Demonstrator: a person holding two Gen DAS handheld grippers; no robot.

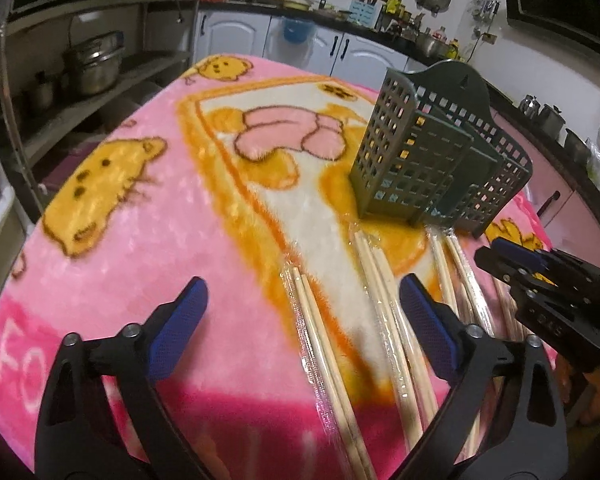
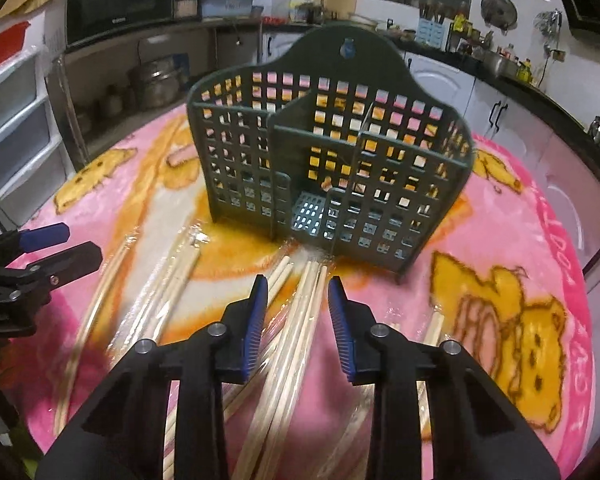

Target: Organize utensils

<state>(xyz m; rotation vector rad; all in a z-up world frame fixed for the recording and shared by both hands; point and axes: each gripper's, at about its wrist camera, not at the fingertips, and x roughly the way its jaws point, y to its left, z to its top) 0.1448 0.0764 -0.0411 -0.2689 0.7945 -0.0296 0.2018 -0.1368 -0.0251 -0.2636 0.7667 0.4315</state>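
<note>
The left wrist camera looks steeply down from close above the near edge of the table covered by a pink plush blanket with yellow cartoon animals [image 1: 112, 280], facing the far edge and the kitchen counter beyond. The right wrist camera does likewise from further right, nearer the dark green perforated plastic utensil caddy [image 2: 332, 164]. Both views share that caddy, the clear-wrapped wooden chopsticks [image 1: 320, 340] and each other's gripper at the frame's side.

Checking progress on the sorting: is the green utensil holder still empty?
Empty as far as visible: the utensil holder stands upright with bare compartments, and the wrapped chopsticks all lie on the blanket.
</note>
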